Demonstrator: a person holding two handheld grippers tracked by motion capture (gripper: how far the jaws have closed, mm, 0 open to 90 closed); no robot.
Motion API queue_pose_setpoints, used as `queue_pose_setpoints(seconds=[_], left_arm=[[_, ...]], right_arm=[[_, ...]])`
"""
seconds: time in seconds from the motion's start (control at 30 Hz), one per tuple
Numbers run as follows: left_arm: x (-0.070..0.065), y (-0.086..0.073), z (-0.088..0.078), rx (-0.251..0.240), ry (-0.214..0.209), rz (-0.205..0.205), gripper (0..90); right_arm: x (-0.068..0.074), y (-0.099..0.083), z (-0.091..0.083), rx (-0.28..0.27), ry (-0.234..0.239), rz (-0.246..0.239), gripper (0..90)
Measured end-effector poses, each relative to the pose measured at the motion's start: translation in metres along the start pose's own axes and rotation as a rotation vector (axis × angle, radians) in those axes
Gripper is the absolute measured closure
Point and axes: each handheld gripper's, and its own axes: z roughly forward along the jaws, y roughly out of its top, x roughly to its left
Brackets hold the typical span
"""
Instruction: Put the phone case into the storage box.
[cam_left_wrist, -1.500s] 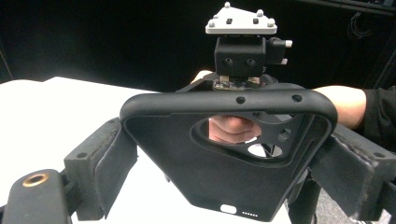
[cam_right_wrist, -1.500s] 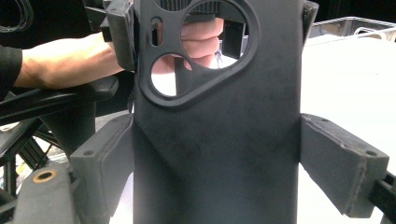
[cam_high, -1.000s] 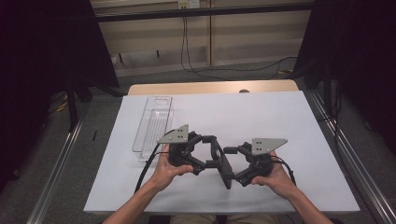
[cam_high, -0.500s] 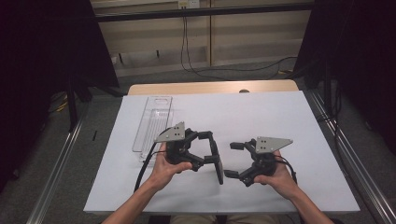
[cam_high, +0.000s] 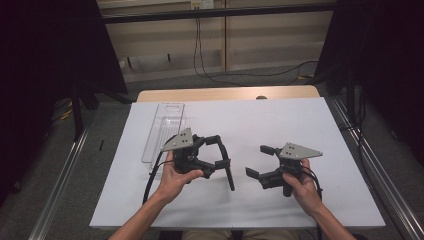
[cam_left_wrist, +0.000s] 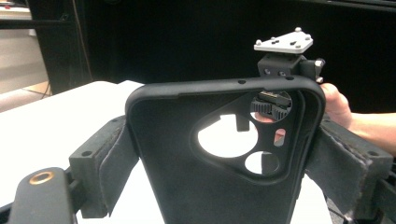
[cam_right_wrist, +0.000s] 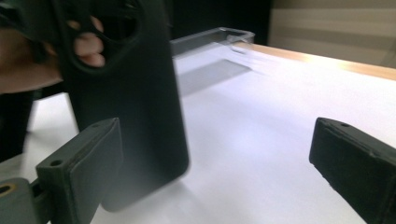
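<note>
A black phone case (cam_left_wrist: 187, 172) with a camera cut-out stands upright between the jaws of my left gripper (cam_left_wrist: 224, 163), which is shut on its two long edges. From the high view the case (cam_high: 228, 170) shows edge-on, held just above the white table by the left gripper (cam_high: 220, 152). My right gripper (cam_high: 256, 160) hangs open a short way to the right of the case, nothing between its jaws. In the right gripper view the case (cam_right_wrist: 135, 93) stands to the left, beyond the wide-open gripper (cam_right_wrist: 219, 158).
A clear plastic tray (cam_high: 162, 132) lies on the white table sheet (cam_high: 280, 120) at the left, behind the left hand, and also appears as the clear tray (cam_right_wrist: 210, 39). Bare wood (cam_high: 225, 94) edges the table's far side.
The right gripper has let go of the case and drawn off to the right, jaws open. The left gripper keeps the case and has shifted slightly left.
</note>
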Motion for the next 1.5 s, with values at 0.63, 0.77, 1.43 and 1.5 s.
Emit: queue_pose_setpoints(seconds=[0.63, 0.77, 1.43, 1.5], left_arm=[[0.004, 0.004, -0.012, 0.023, 0.119, 0.001, 14.0], [0.005, 0.005, -0.015, 0.017, 0.145, 0.007, 14.0], [0.009, 0.012, -0.029, -0.023, 0.248, -0.002, 14.0], [0.011, 0.014, -0.032, -0.024, 0.275, 0.001, 14.0]], right_arm=[[-0.005, -0.02, -0.042, -0.015, -0.24, -0.005, 2.3], [-0.009, -0.025, -0.054, 0.0, -0.283, -0.011, 2.0], [-0.018, -0.039, -0.085, -0.088, -0.435, 0.007, 0.0], [-0.018, -0.039, -0.085, -0.094, -0.43, 0.032, 0.0]])
